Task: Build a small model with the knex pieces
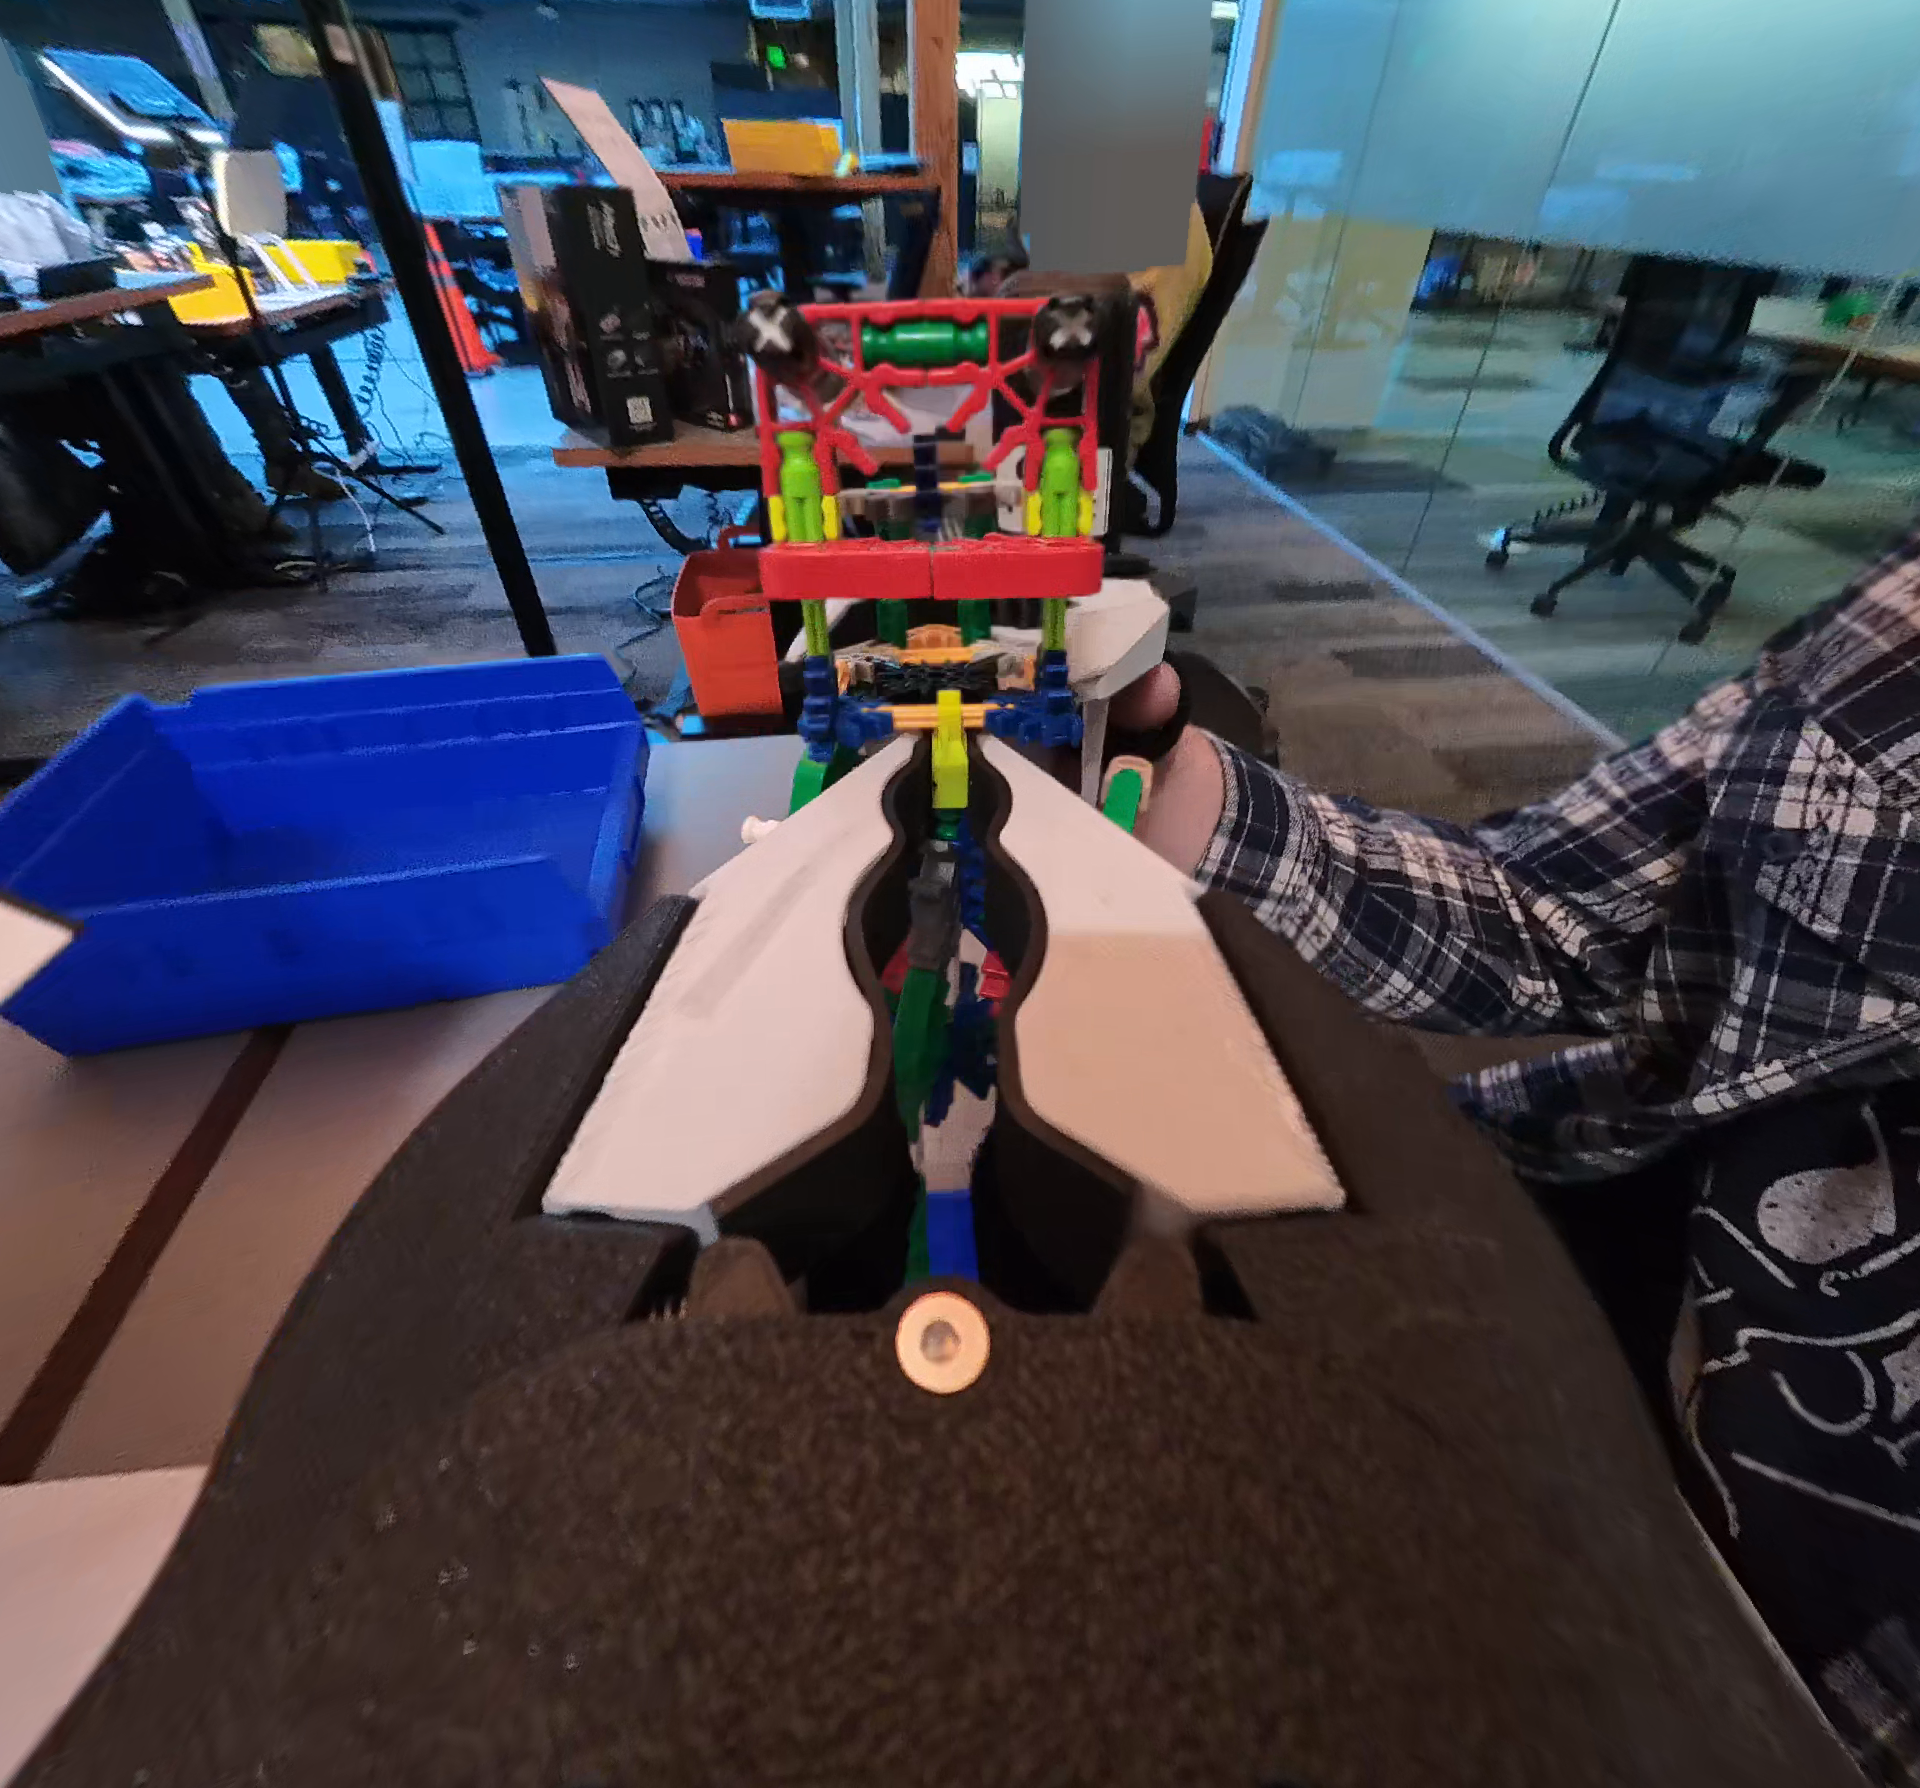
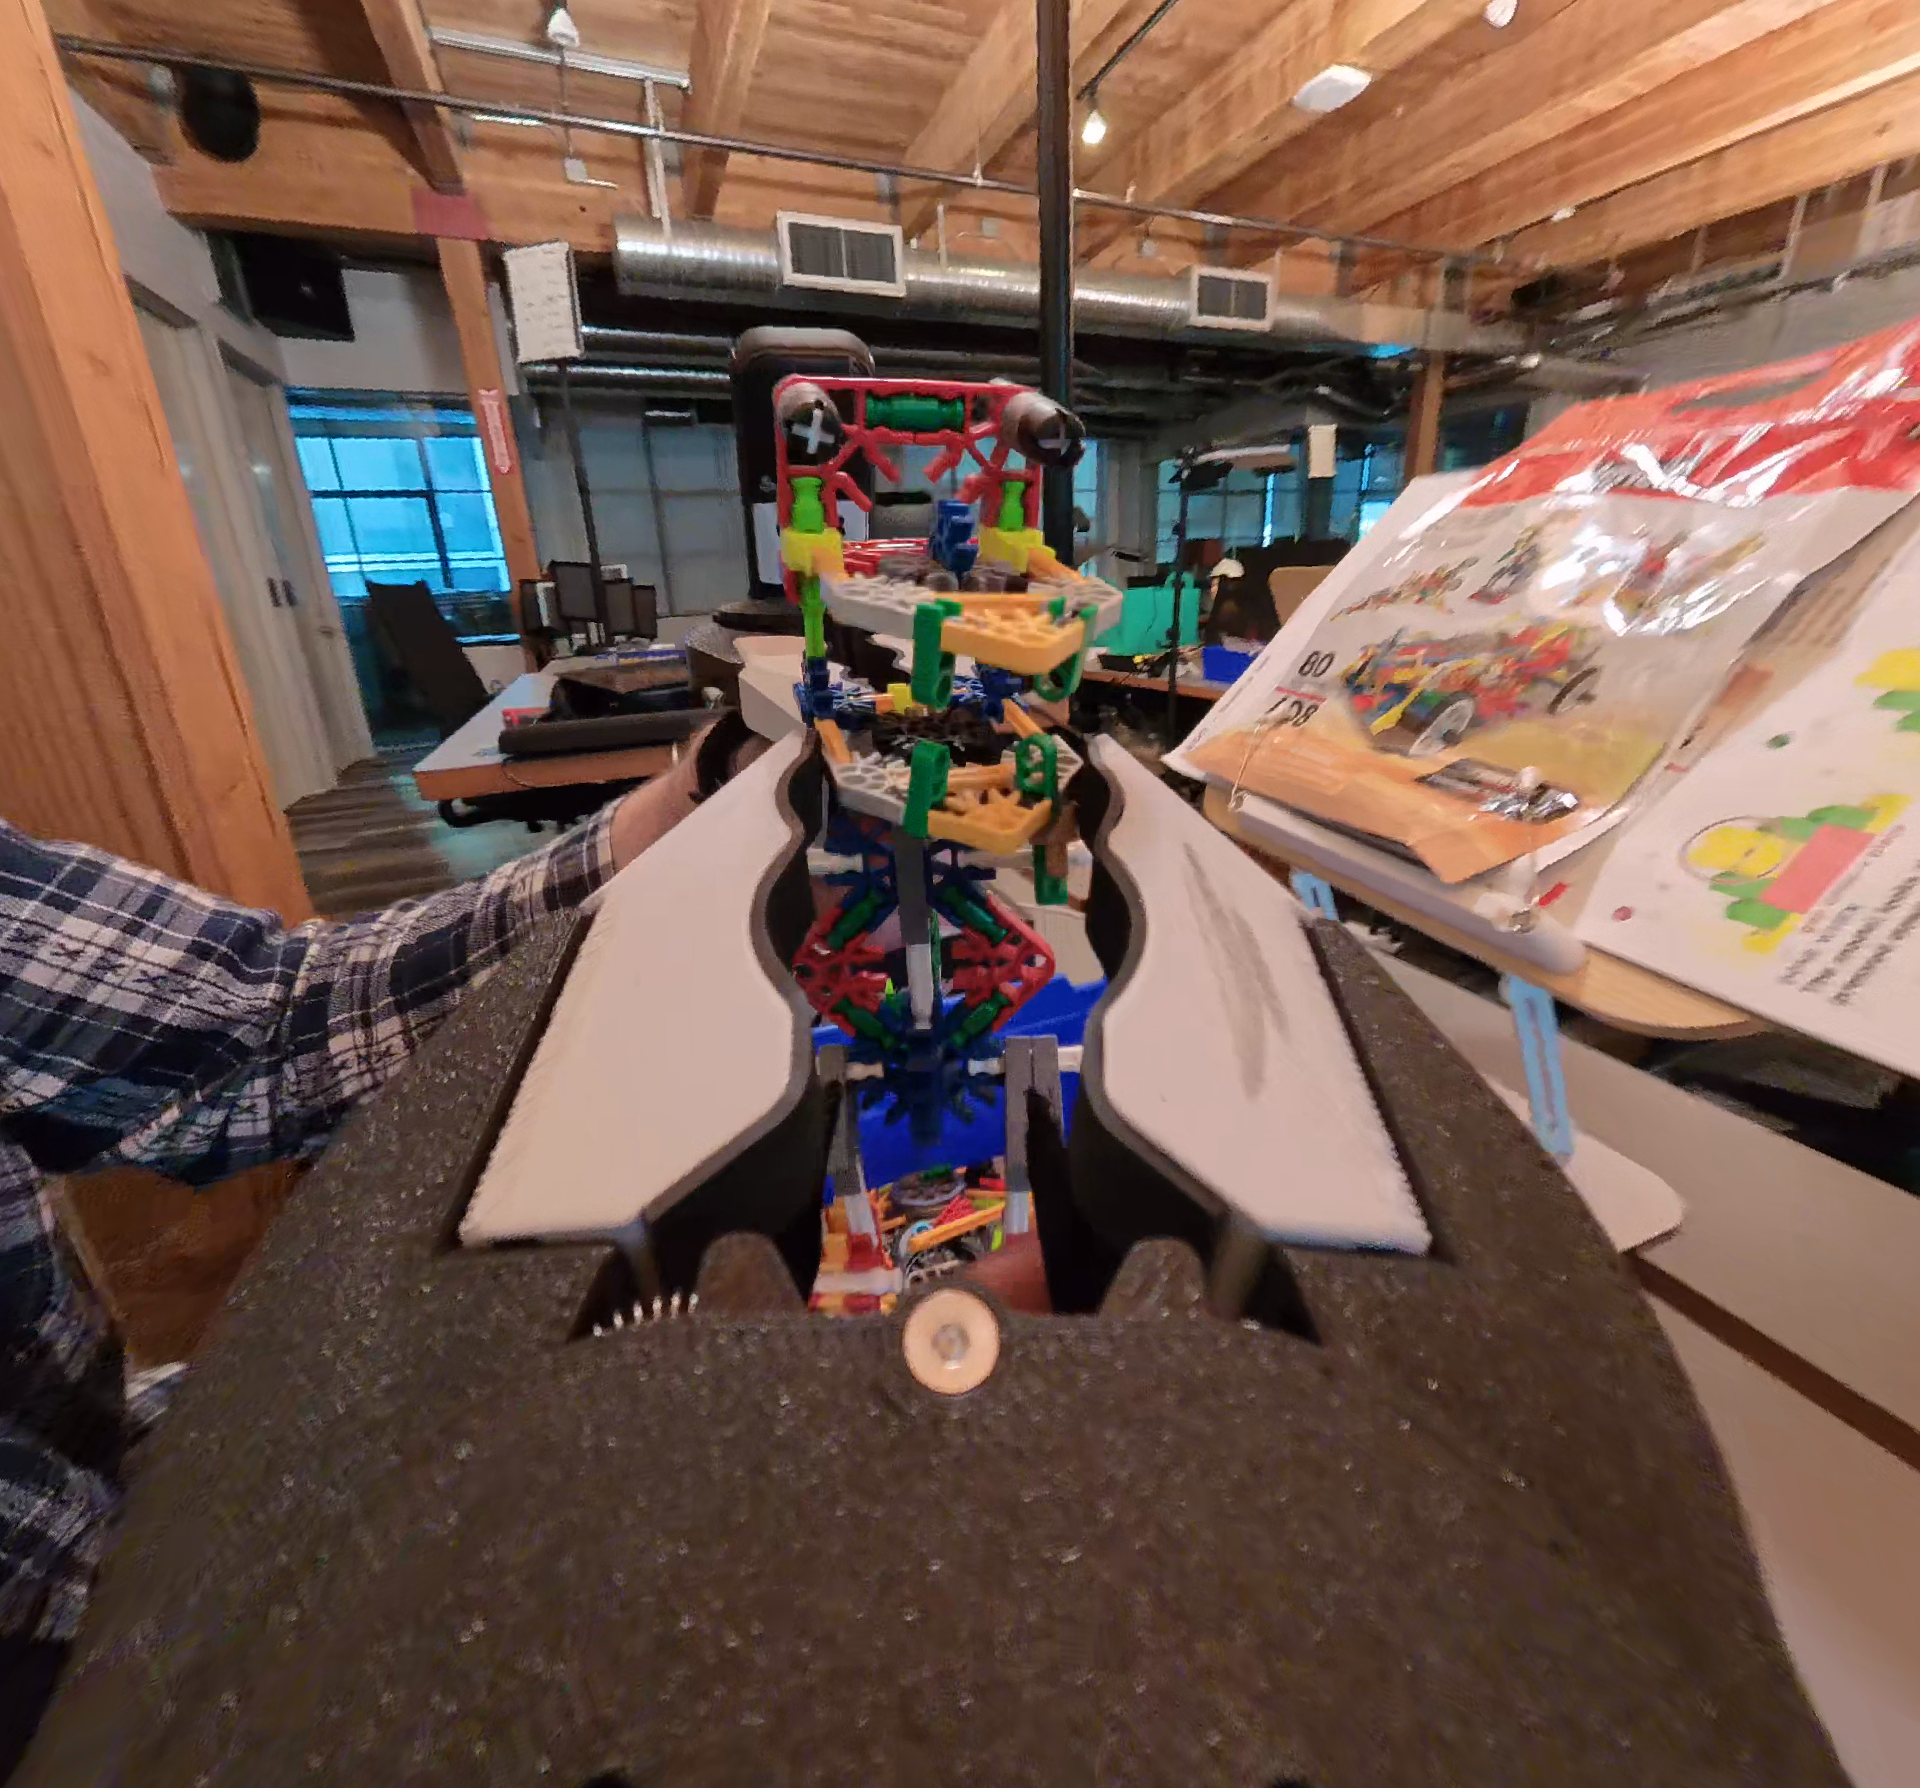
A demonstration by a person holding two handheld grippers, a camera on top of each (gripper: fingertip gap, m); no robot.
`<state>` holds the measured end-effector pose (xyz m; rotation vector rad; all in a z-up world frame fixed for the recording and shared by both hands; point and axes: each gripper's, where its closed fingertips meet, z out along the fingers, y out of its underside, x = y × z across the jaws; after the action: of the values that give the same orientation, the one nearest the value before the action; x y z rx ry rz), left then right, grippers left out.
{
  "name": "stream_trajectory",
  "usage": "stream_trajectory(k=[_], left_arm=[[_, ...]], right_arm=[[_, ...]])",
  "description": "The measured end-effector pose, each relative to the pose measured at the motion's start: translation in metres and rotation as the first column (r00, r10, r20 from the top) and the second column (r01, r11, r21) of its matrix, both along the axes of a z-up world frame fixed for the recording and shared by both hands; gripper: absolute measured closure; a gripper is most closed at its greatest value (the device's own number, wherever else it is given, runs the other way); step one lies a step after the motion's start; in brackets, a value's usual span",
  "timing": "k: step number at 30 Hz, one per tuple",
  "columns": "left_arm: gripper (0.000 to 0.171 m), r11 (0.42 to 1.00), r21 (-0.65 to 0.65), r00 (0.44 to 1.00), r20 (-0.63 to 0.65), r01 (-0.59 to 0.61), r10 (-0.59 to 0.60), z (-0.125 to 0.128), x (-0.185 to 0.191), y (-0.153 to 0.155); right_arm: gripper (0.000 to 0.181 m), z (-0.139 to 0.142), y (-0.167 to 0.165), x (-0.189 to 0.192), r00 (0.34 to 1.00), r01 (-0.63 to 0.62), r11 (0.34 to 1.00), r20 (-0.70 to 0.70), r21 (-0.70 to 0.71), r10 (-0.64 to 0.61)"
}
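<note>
Left wrist view: the multicoloured construction-toy model [image 1: 930, 533], built of red, green, blue, yellow and orange rods and connectors, stands upright and raised above the worktop [image 1: 312, 1167], gripped by both claws. The left claw [image 1: 948, 751] is nearly closed, its white fingers [image 1: 790, 928] clamped on a yellow-green connector low on the model. Beyond the model, a hand [image 1: 1169, 762] in a plaid sleeve [image 1: 1558, 865] holds the other tool. A blue storage bin [image 1: 312, 855] sits on the worktop to the left, and a red-orange bucket [image 1: 722, 642] stands on the floor past the worktop's edge. The background shows an office chair [image 1: 1652, 471] behind a glass wall, black boxes [image 1: 623, 315] on a far desk, and a black pole [image 1: 405, 284].

Right wrist view: the right claw [image 2: 951, 772] stands partly apart, its white fingers [image 2: 1205, 959] bracketing the model [image 2: 925, 699] at its grey and orange plates; firm contact on both sides cannot be told. Loose coloured pieces [image 2: 914, 1219] lie in a blue bin [image 2: 1039, 1021] below the model. At right, a tilted wooden stand [image 2: 1621, 995] carries a printed plastic bag [image 2: 1507, 658] and an instruction sheet [image 2: 1787, 865]. The room has a timber-beamed ceiling [image 2: 831, 24], metal ducting [image 2: 987, 273] and windows [image 2: 395, 502].
</note>
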<state>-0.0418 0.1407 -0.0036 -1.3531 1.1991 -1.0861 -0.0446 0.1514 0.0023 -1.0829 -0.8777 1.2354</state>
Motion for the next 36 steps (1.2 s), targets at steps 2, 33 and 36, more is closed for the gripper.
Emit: stream_trajectory(k=[2, 33, 36], left_arm=[[0.168, 0.999, 0.029, 0.999, -0.047, 0.014, -0.013, 0.013, 0.014, -0.002], [0.167, 0.896, -0.180, 0.860, -0.257, 0.406, -0.442, -0.095, 0.144, 0.031], [0.166, 0.893, -0.197, 0.848, -0.284, 0.404, -0.447, -0.109, 0.145, 0.033]], right_arm=[[0.132, 0.014, -0.002, 0.013, 0.999, 0.030, 0.999, -0.019, 0.022, -0.030], [0.130, -0.066, 0.035, 0.152, 0.789, 0.611, 0.784, 0.014, -0.110, -0.614], [0.130, -0.080, 0.038, 0.153, 0.787, 0.616, 0.779, 0.037, -0.119, -0.616]])
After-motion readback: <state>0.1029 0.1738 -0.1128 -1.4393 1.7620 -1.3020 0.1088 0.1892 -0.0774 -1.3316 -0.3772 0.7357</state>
